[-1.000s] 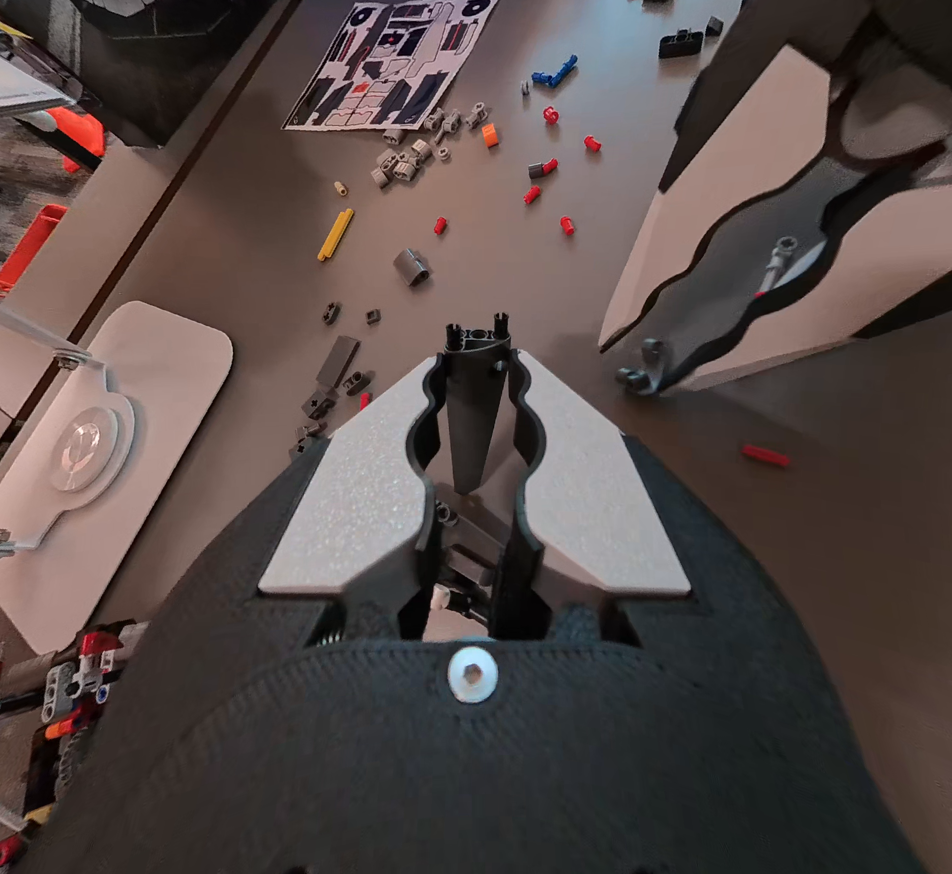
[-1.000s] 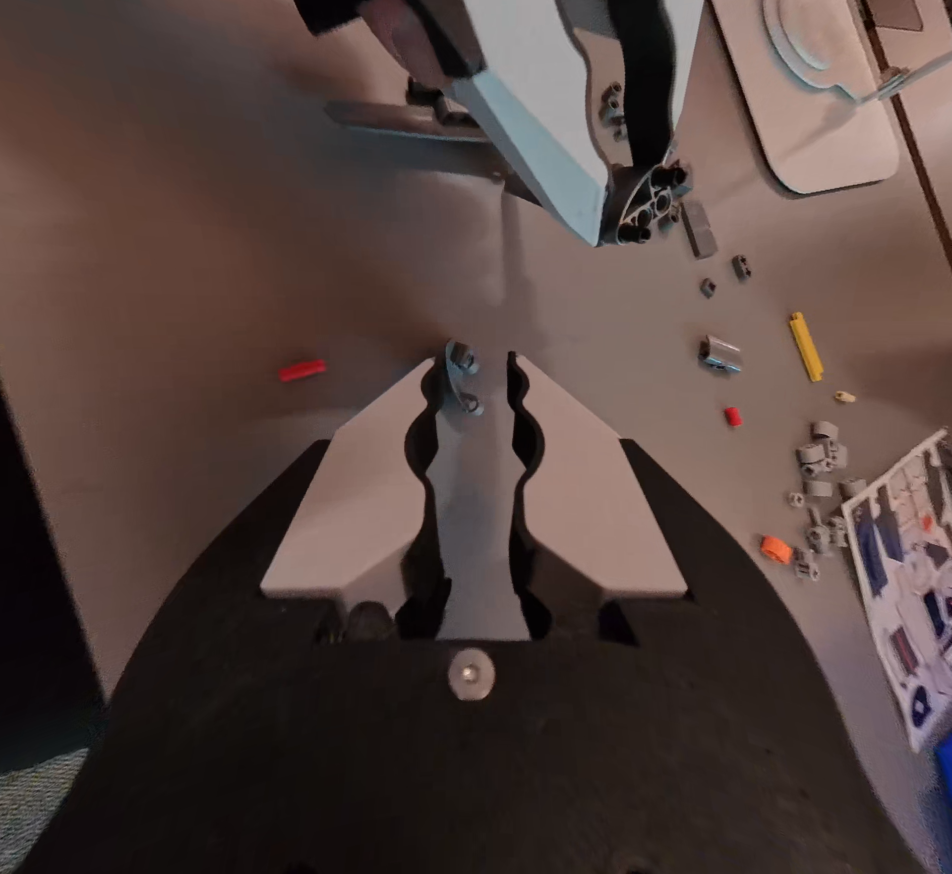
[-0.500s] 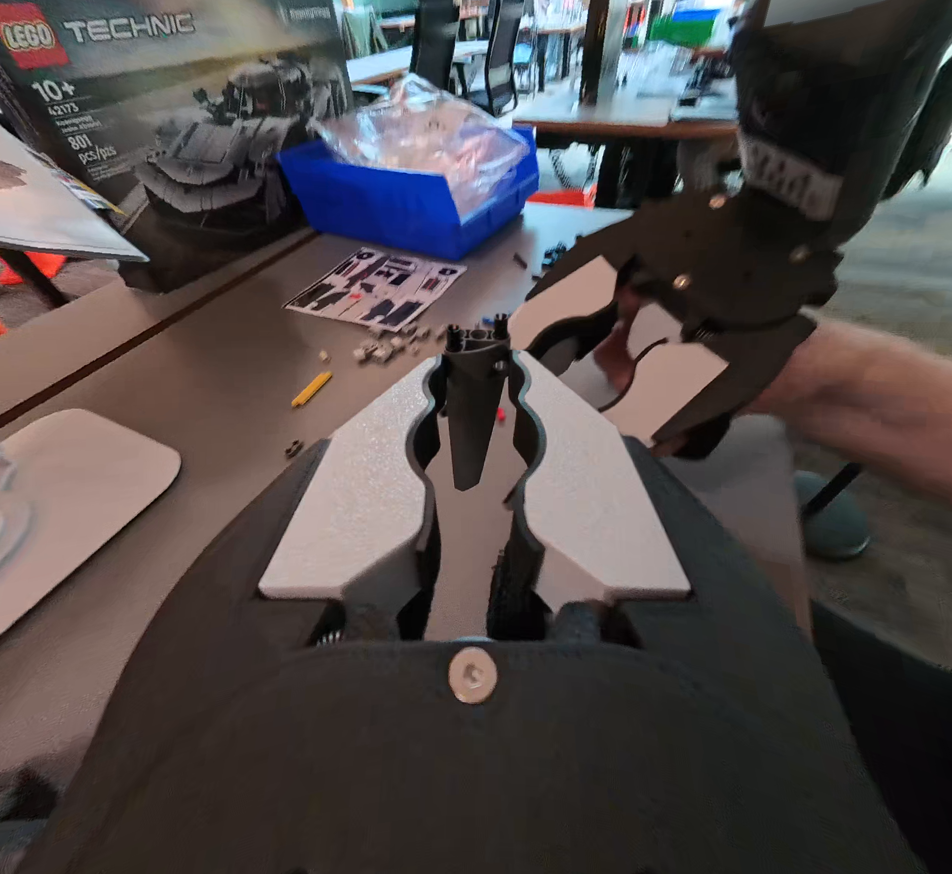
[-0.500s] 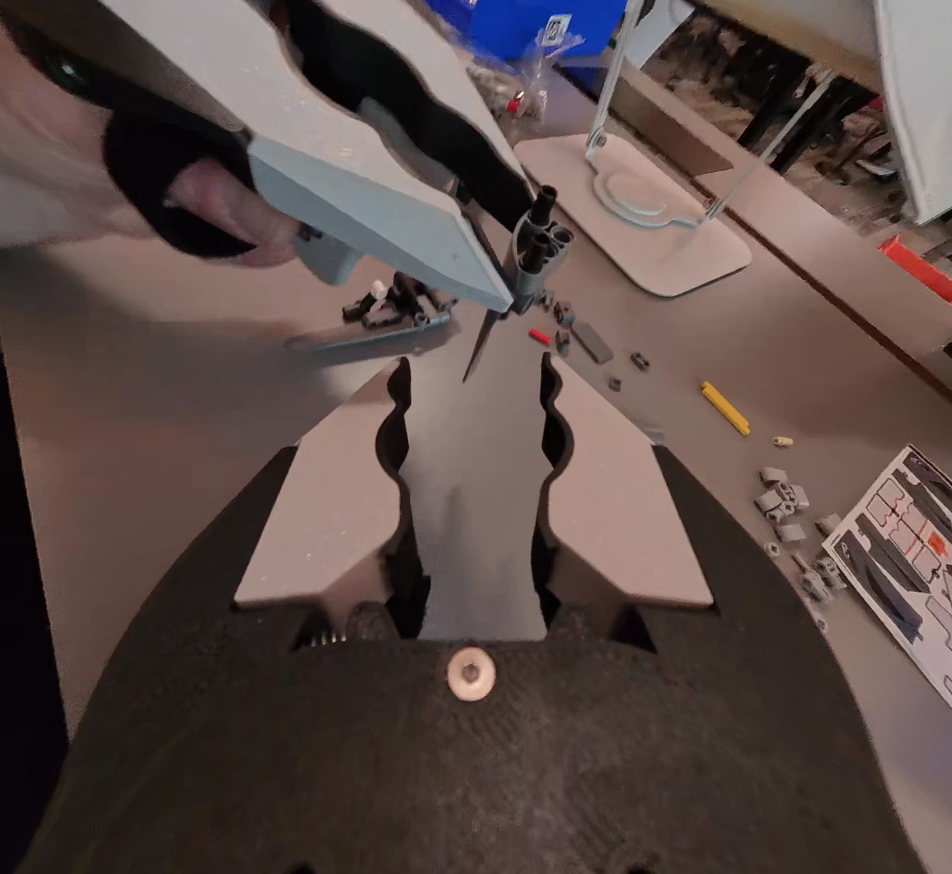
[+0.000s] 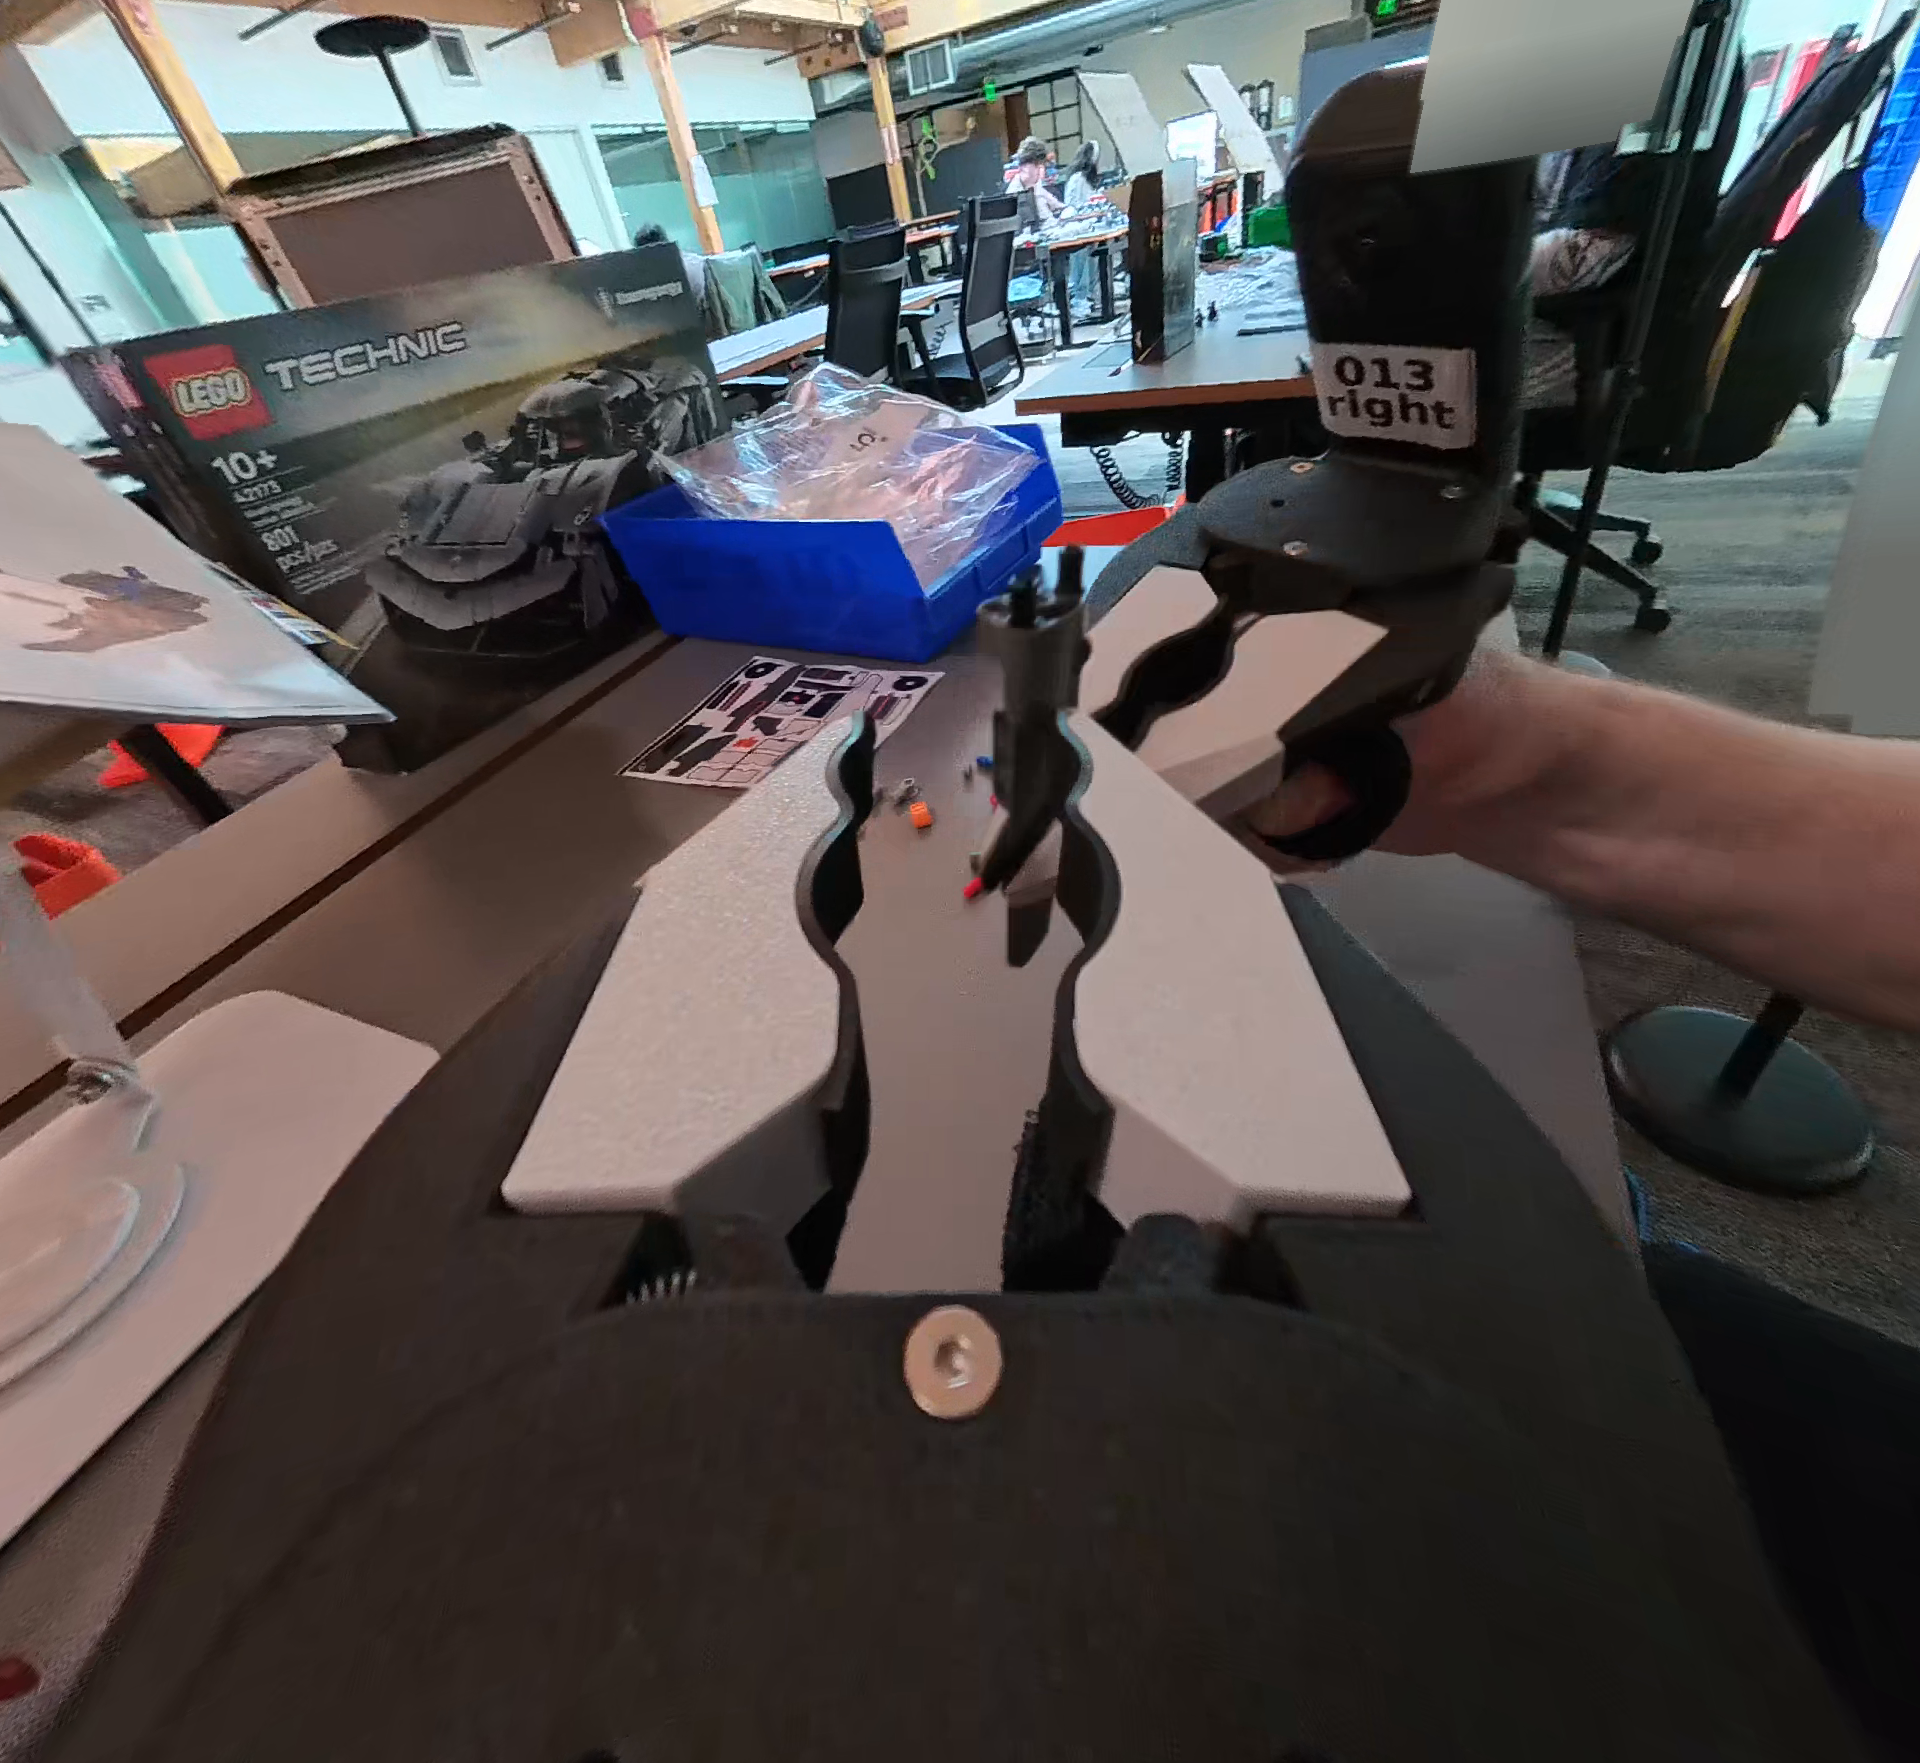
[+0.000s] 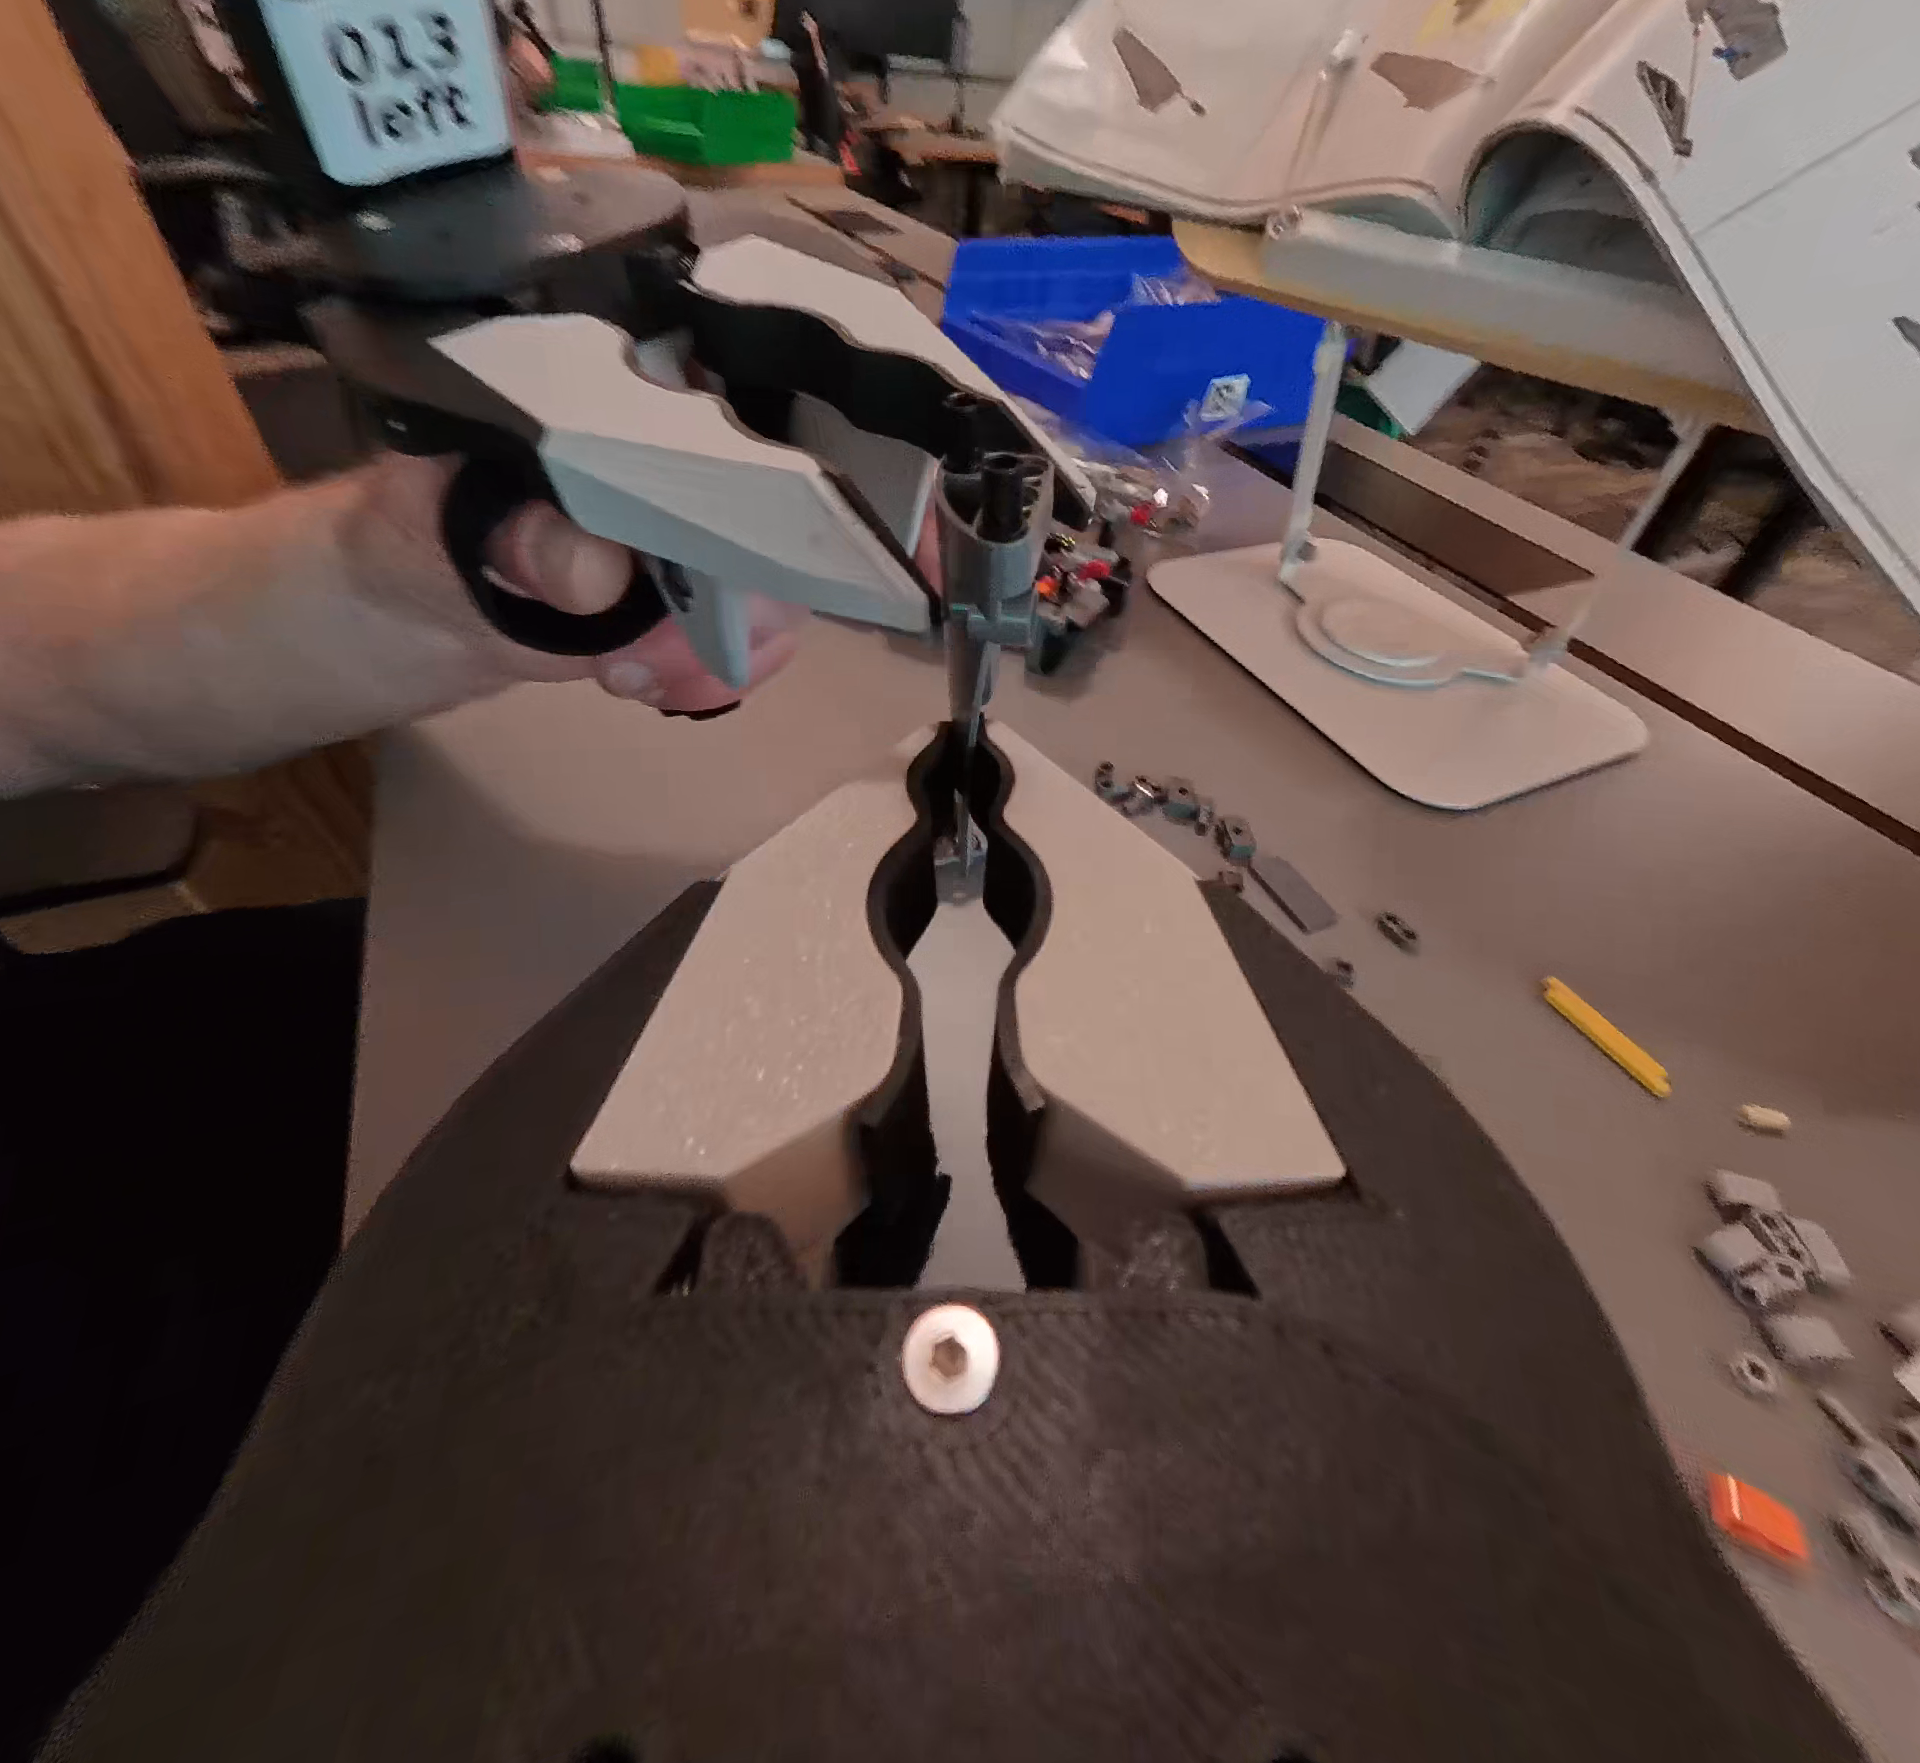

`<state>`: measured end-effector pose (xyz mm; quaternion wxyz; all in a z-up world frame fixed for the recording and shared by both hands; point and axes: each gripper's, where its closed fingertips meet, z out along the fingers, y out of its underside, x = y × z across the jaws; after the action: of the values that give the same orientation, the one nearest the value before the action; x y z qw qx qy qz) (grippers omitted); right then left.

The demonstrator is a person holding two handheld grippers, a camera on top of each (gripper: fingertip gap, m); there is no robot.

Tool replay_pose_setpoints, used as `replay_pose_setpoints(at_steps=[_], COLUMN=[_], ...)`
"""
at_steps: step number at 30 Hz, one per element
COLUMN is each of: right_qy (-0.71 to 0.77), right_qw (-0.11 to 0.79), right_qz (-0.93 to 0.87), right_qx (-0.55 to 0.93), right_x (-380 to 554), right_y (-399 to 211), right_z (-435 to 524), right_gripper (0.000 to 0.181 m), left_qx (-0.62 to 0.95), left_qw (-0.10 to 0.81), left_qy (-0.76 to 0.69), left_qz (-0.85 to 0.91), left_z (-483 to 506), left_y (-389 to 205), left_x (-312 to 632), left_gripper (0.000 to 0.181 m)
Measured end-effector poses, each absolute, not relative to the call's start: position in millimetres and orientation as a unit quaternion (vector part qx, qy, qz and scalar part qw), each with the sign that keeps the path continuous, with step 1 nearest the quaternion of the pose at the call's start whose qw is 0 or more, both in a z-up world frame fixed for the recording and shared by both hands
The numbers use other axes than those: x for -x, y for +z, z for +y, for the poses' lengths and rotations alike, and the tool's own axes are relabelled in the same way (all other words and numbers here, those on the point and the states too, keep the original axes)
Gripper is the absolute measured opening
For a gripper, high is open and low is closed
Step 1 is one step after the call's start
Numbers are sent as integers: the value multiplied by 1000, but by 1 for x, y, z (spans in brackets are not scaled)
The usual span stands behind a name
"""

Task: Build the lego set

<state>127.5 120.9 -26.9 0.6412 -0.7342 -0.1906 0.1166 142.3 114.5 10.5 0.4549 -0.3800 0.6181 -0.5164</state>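
A dark grey wing-shaped panel piece with black pins on top stands upright in the air above the table. My left gripper is open; the piece leans against its right finger, and the left finger is clear of it. In the right wrist view my right gripper is shut on the thin lower end of the same piece. The left gripper comes in there from the left, held by a hand. The right gripper shows in the left wrist view coming in from the right.
On the brown table lie a yellow axle, several loose grey pieces, an orange piece and a sticker sheet. A blue bin, the set's box, a white stand base and a partial build stand farther back. The yellow axle is about 25 cm from both grippers' fingertips.
Both grippers have tilted up from pointing down at the table to level. My left jaws have opened off the panel piece. My right jaws, open half a second ago, have shut on its lower end.
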Motion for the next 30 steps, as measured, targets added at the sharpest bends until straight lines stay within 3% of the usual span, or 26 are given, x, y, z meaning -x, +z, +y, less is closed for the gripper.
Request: replay_pose_setpoints(at_steps=[6, 9, 12, 30], right_qy=[199, 235, 249, 270], right_qw=[613, 624, 626, 635], right_qz=[-278, -293, -298, -291], right_qx=[712, 685, 676, 662], right_x=[-104, -95, -93, -89], right_y=[-29, -21, -20, -13], right_z=[104, 98, 96, 96], right_gripper=[0, 0, 0, 1], left_qx=[320, 308, 295, 275], left_qw=[385, 363, 351, 373], left_qy=[-565, -570, -590, -632], left_qz=[656, 670, 664, 621], left_z=[87, 78, 72, 70], left_y=[16, 15, 16, 33], left_x=[-130, -129, -125, -121], left_gripper=[35, 16, 10, 13])
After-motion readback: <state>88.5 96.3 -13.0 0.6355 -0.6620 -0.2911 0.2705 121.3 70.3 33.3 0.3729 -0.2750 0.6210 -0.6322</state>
